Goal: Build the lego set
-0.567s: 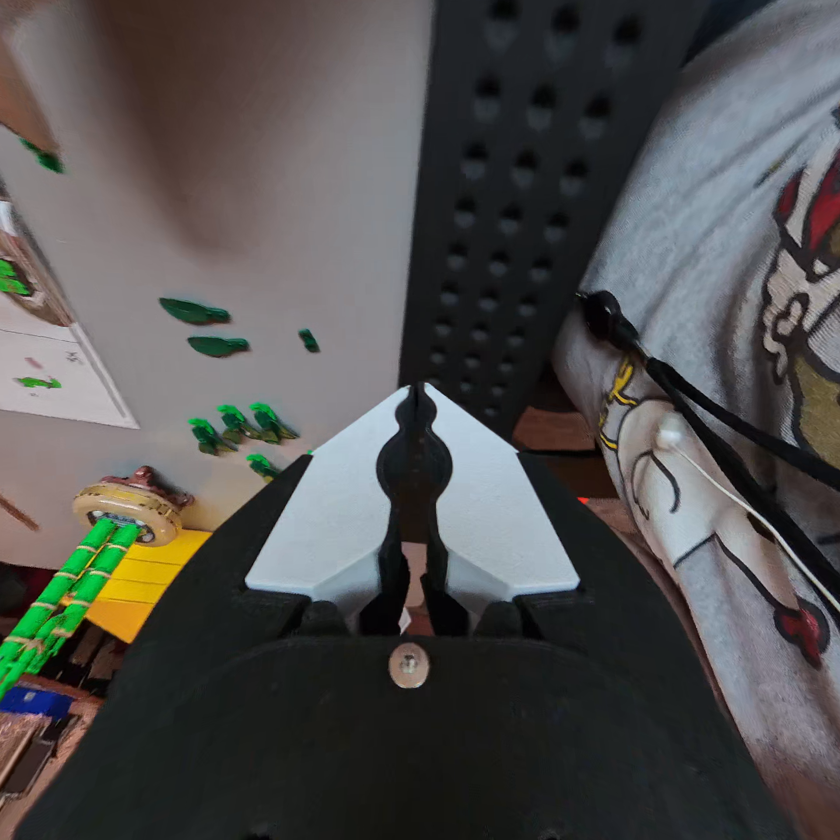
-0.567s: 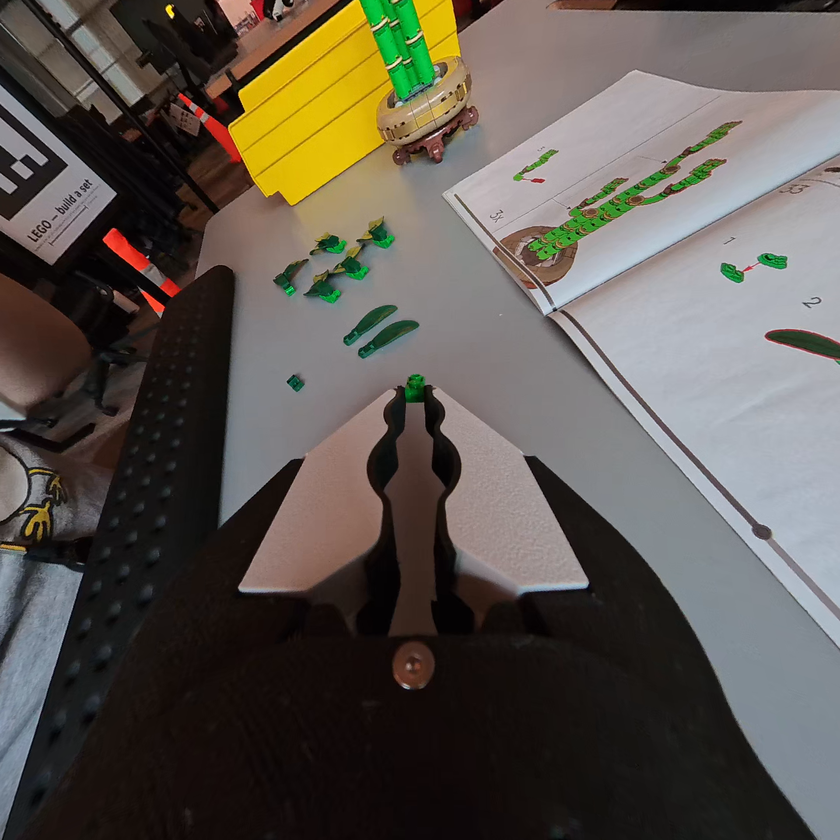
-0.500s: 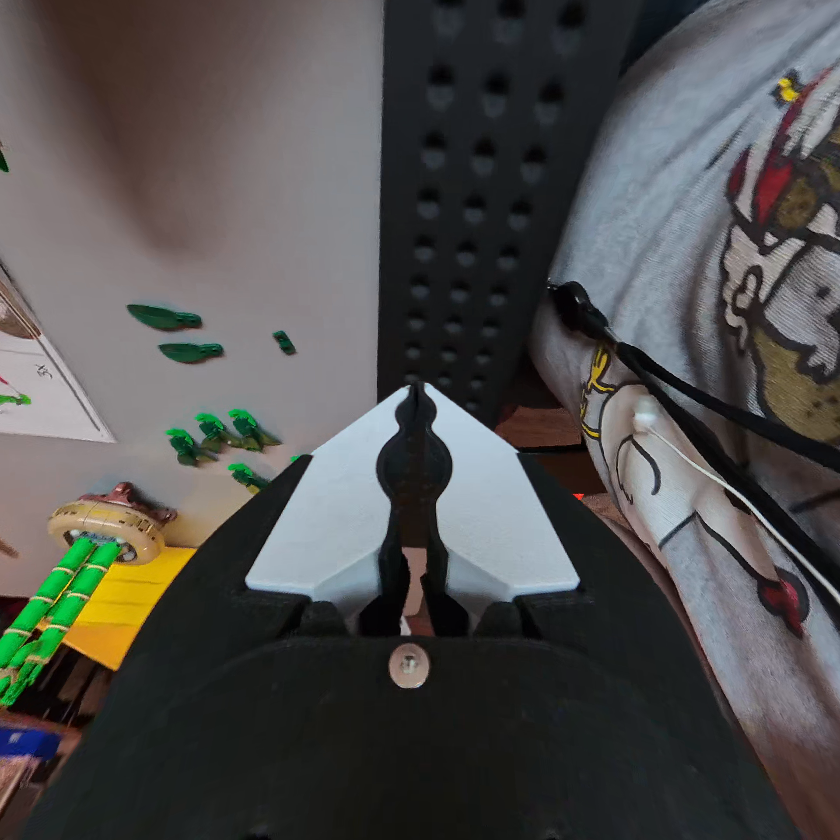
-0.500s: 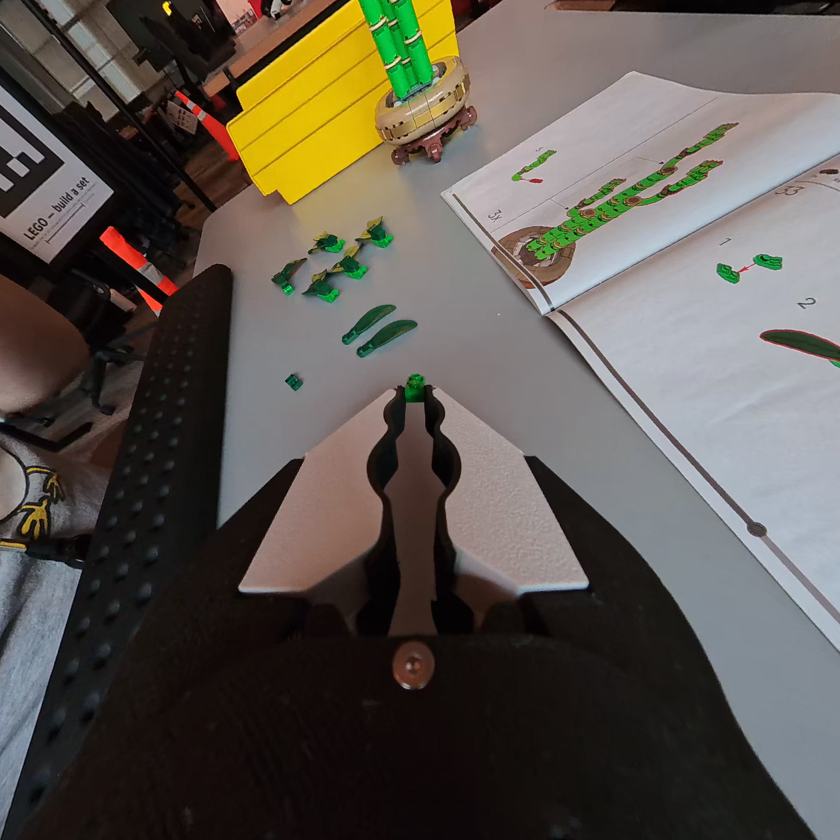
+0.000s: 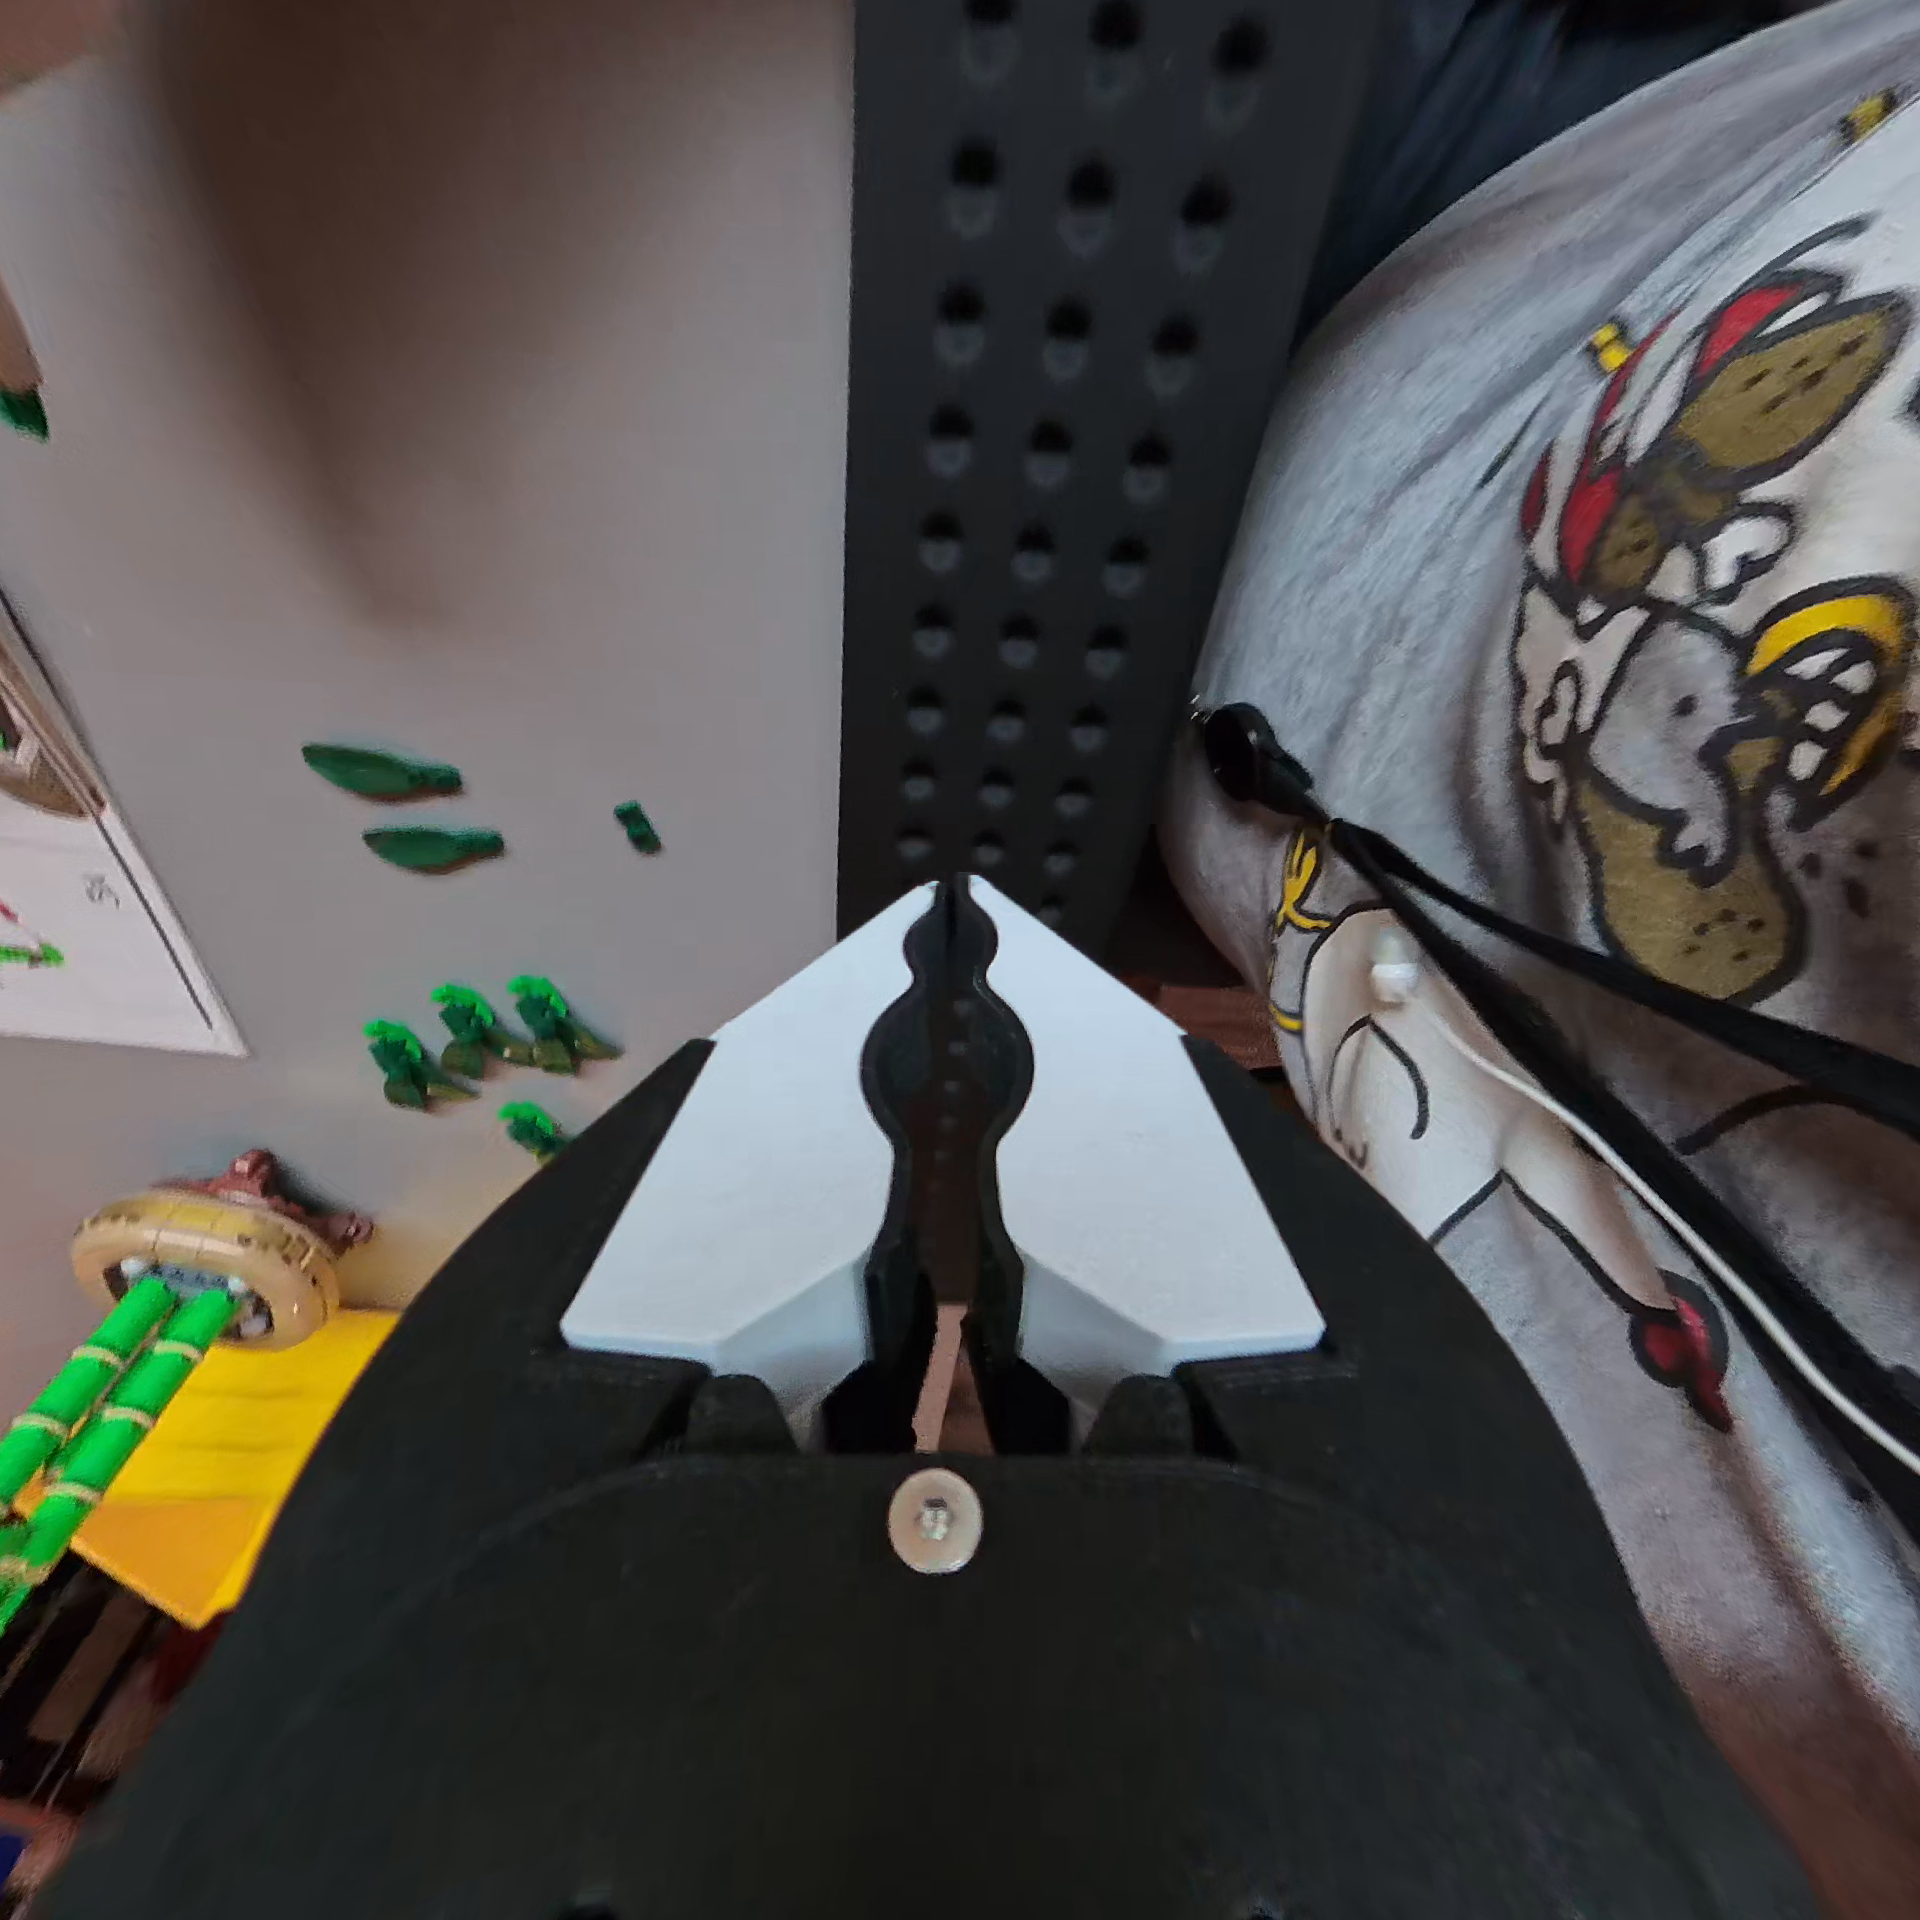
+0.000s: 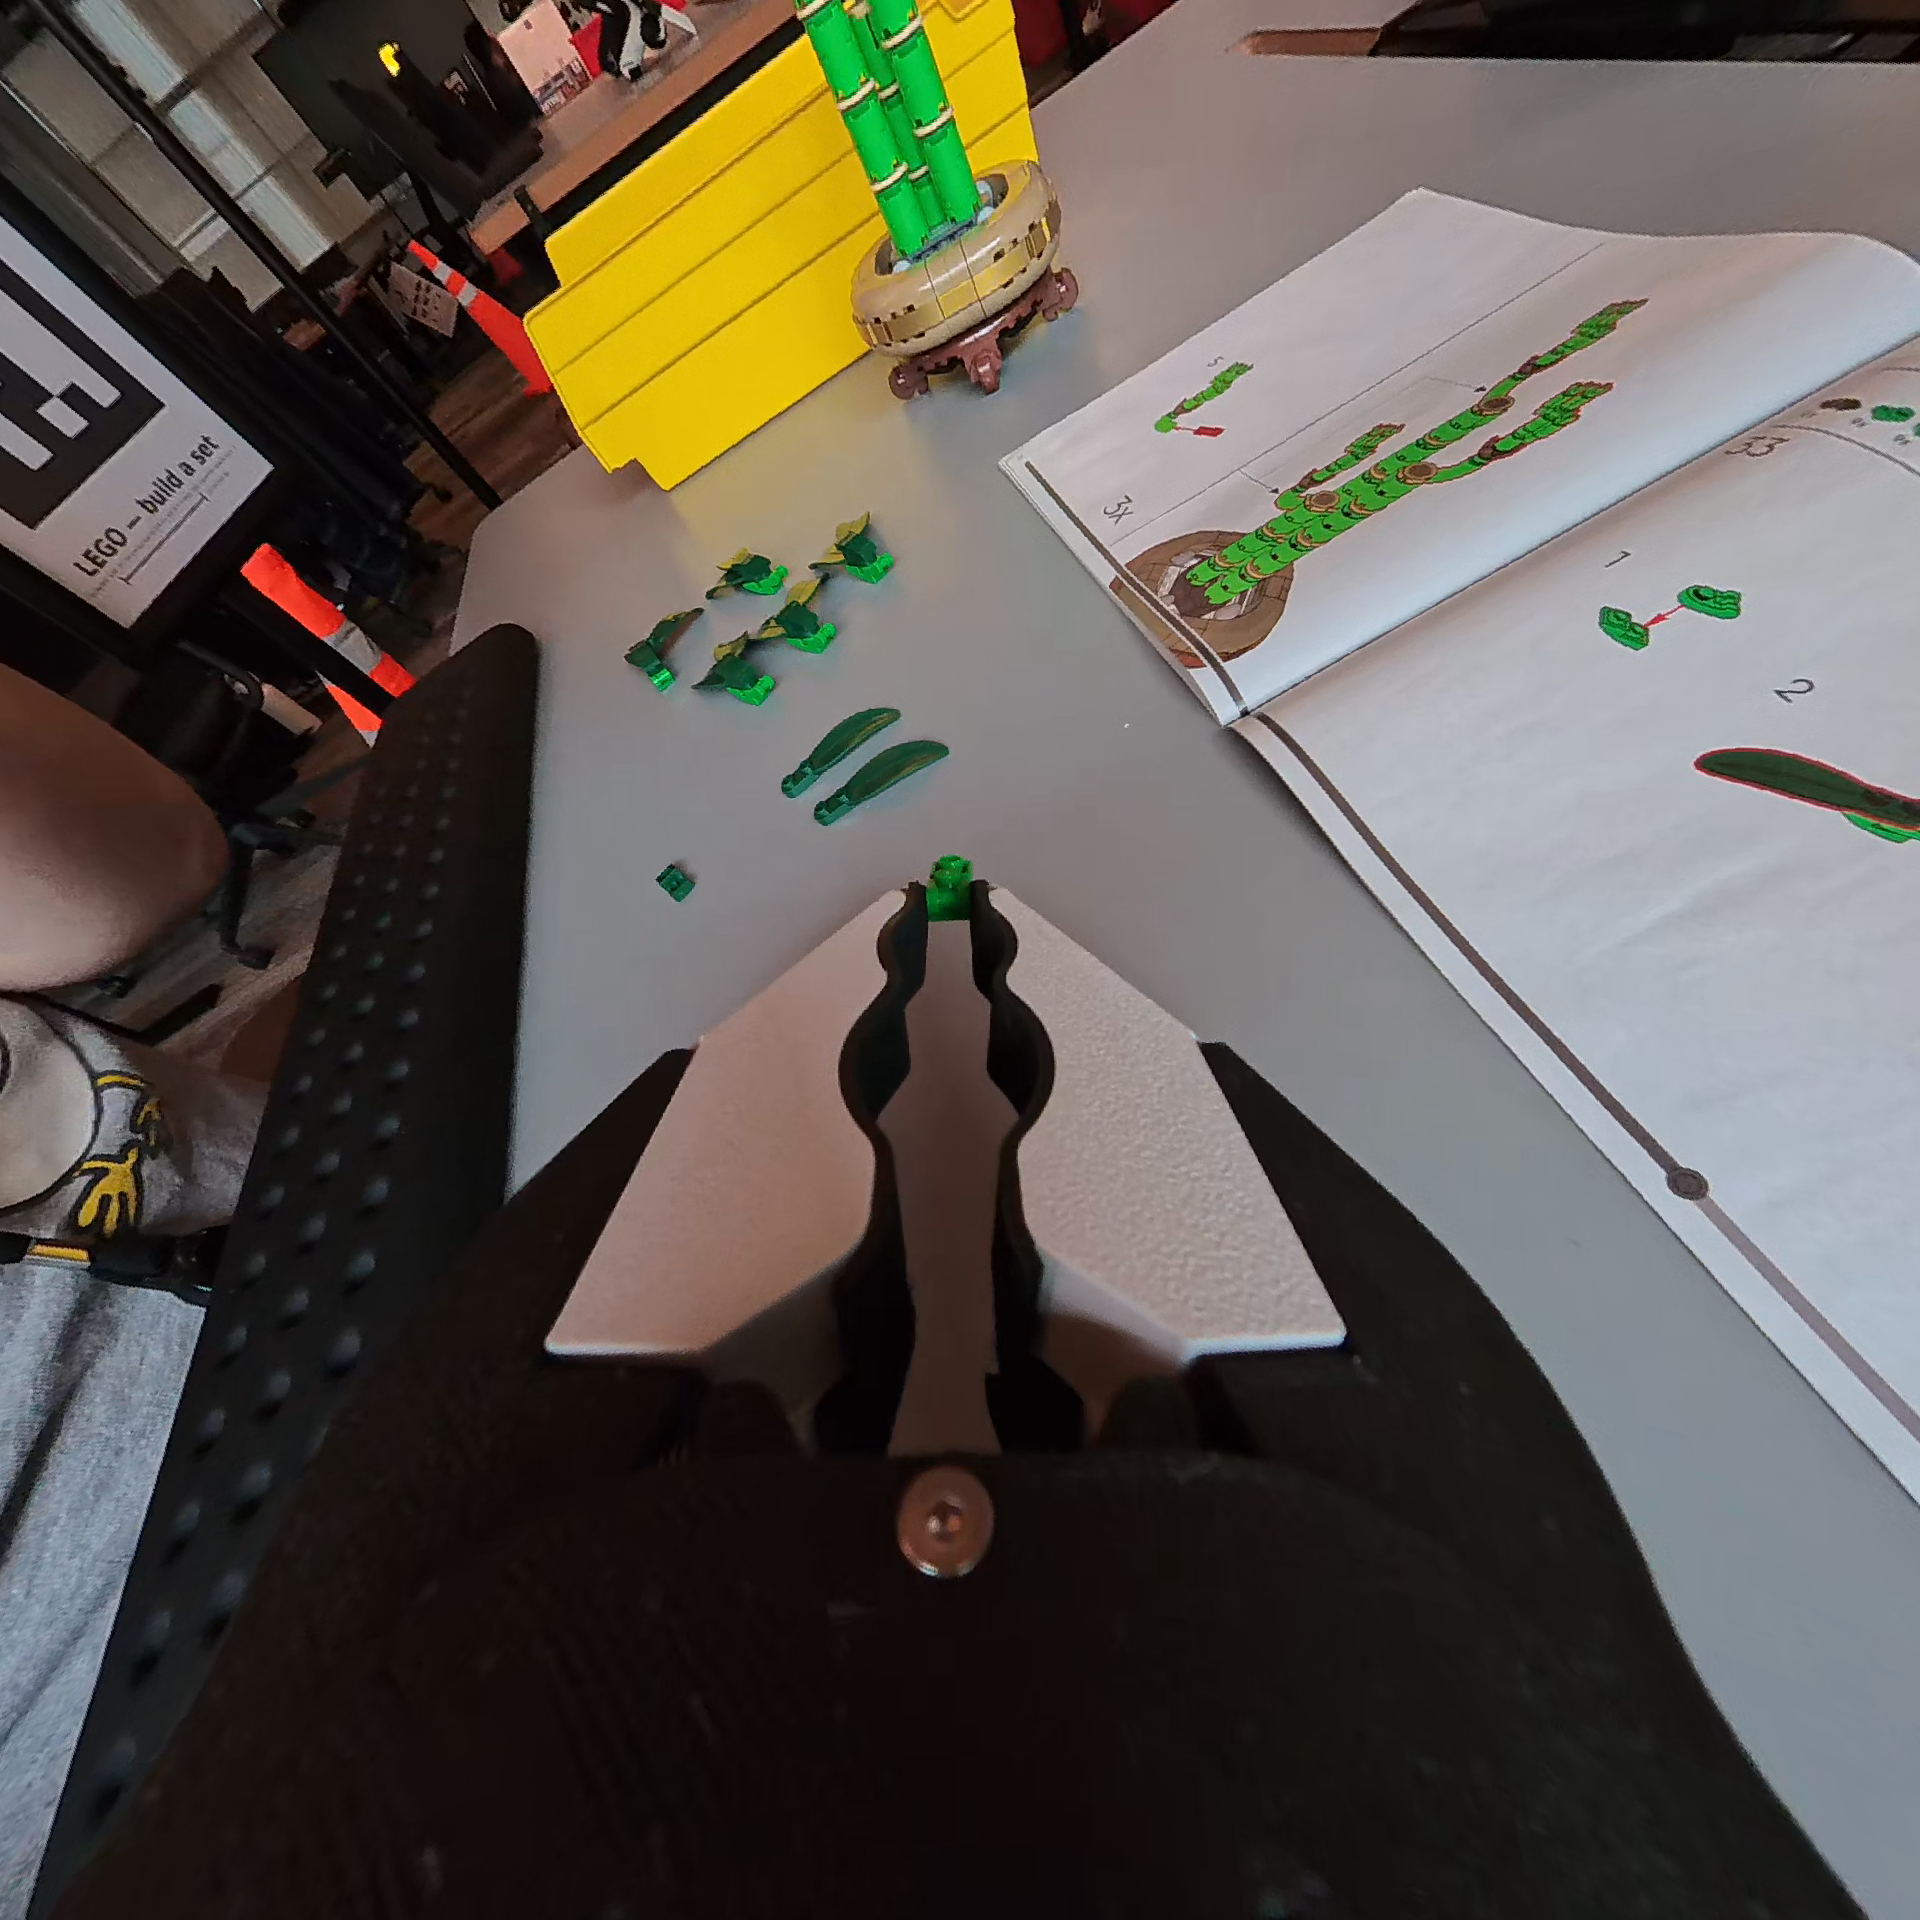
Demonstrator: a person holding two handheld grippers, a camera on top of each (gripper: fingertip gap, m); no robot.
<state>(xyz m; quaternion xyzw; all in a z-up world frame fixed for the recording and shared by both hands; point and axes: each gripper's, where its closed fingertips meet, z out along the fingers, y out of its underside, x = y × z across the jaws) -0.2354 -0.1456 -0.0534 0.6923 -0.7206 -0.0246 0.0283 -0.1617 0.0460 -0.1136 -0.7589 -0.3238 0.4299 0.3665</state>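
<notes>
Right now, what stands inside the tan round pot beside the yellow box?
Bright green bamboo stalks rise upright from the tan pot. How they attach inside is hidden by its rim; their tops run out of frame.

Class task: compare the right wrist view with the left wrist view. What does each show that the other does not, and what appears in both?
Only the right wrist view shows the right gripper shut on a small green piece, with orange cones beyond the table.

Only the left wrist view shows the left gripper, shut and empty, pointing at a black perforated panel, and black and white cords across a person's shirt.

Both show the bamboo model, yellow box, two long leaves, leaf clusters and instruction booklet.
</notes>
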